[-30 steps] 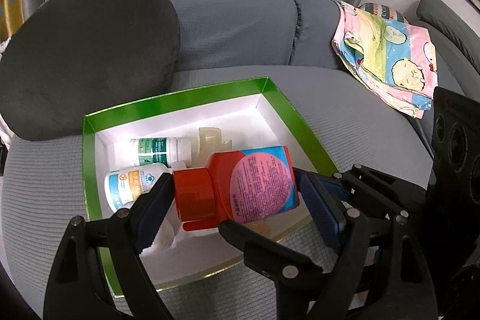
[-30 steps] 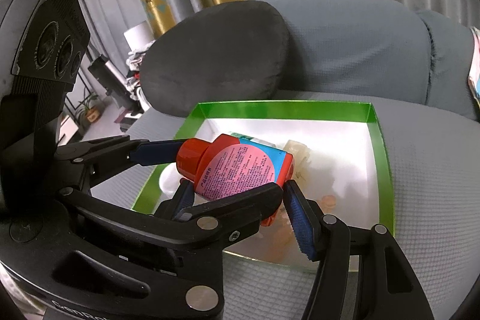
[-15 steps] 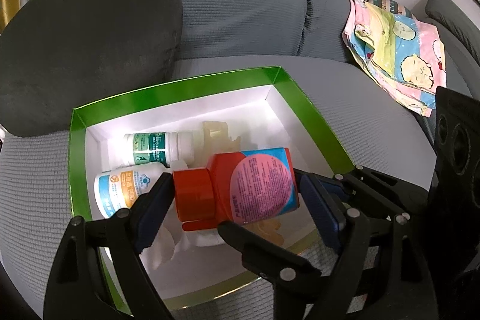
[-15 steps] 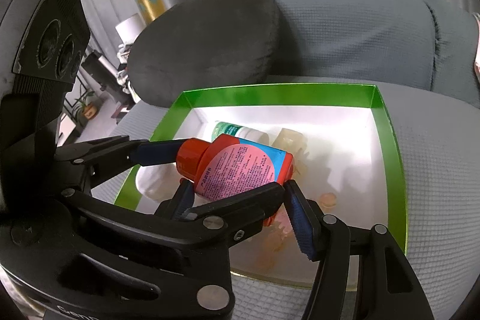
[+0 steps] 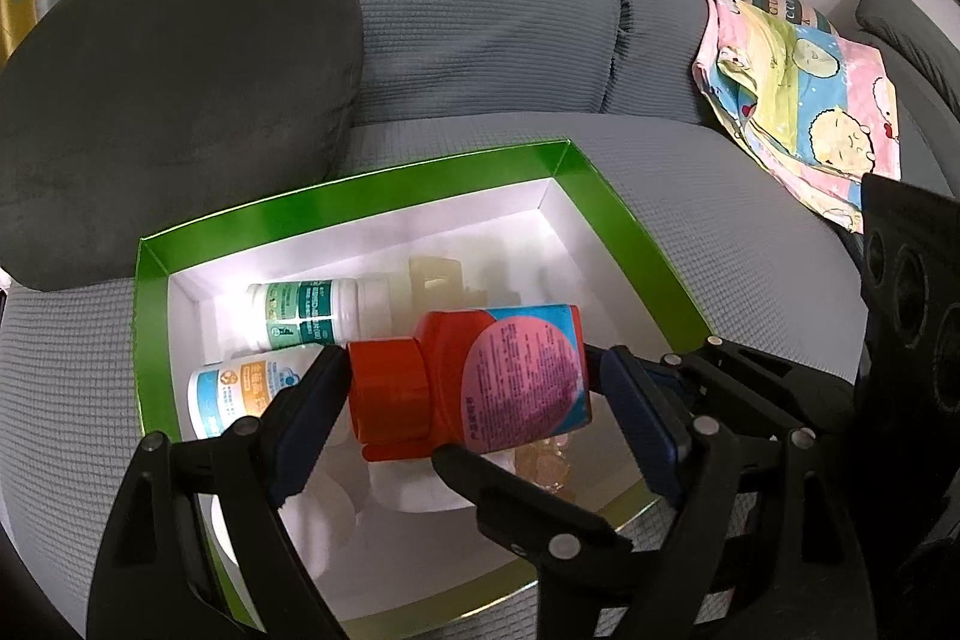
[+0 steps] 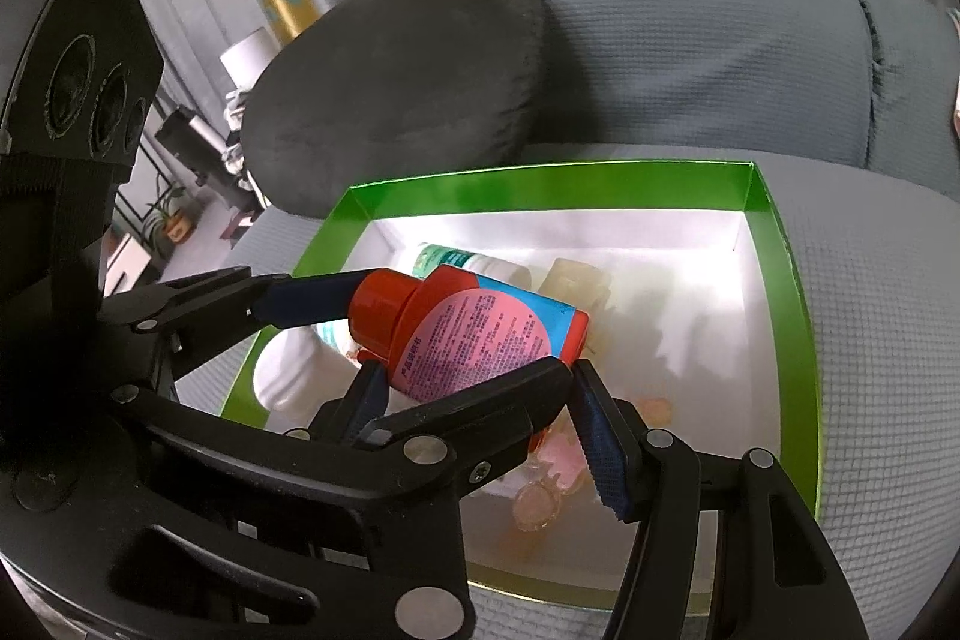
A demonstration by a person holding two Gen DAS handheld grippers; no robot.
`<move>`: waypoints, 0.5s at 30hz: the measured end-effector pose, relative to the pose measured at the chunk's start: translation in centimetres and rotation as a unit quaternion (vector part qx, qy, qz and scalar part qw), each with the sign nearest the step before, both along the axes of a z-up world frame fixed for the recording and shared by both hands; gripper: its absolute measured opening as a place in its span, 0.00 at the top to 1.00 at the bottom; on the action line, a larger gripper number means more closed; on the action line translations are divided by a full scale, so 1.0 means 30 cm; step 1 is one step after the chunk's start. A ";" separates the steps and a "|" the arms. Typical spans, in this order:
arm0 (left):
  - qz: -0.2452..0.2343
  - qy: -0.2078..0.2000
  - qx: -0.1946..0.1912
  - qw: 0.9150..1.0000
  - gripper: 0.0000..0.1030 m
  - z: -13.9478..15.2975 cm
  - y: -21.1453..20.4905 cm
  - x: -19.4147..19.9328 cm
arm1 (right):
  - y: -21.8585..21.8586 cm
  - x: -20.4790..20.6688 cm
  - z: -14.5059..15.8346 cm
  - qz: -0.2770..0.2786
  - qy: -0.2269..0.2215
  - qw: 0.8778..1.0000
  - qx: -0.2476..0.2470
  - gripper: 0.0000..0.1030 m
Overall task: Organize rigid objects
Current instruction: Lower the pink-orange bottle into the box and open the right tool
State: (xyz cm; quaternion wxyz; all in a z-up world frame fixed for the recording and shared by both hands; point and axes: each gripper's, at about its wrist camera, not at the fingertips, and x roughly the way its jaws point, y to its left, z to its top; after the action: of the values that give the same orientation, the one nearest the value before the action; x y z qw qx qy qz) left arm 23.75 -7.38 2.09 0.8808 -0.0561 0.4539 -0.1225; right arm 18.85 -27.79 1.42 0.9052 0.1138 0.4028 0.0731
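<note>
A red bottle [image 5: 474, 388] with a pink and blue label is held lying sideways over the green-rimmed white box [image 5: 360, 196]. My left gripper [image 5: 474, 406] is shut on the red bottle, one pad on its cap and one on its base. My right gripper [image 6: 480, 406] comes in from the right and is shut on the bottle's body [image 6: 474, 334]. Inside the box lie a white bottle with a green label [image 5: 300, 310], a white bottle with an orange label [image 5: 240, 394], a pale hair clip [image 5: 438, 274] and small pinkish items [image 6: 540, 496].
The box rests on a grey sofa seat [image 5: 720, 232]. A dark grey cushion [image 5: 168, 100] leans behind the box at the left. A pink cartoon-print cloth [image 5: 804, 100] lies at the right. Curtains hang behind the sofa.
Both grippers with the red bottle have moved forward and lower over the box. The bottle has tilted a little. The grips have not changed.
</note>
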 end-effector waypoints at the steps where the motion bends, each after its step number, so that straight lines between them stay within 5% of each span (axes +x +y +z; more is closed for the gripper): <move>1: 0.001 0.001 -0.001 1.000 0.18 0.000 0.000 0.001 | -0.002 0.003 0.000 -0.001 0.001 1.000 0.001 0.38; 15: 0.007 0.019 -0.004 1.000 0.19 -0.008 0.001 0.013 | -0.016 0.032 -0.010 -0.010 0.018 1.000 0.003 0.38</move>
State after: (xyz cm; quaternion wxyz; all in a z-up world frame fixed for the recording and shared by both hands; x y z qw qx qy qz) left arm 24.13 -7.35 1.86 0.8726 -0.0649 0.4698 -0.1170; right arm 19.82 -28.26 1.13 0.8982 0.1221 0.4175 0.0632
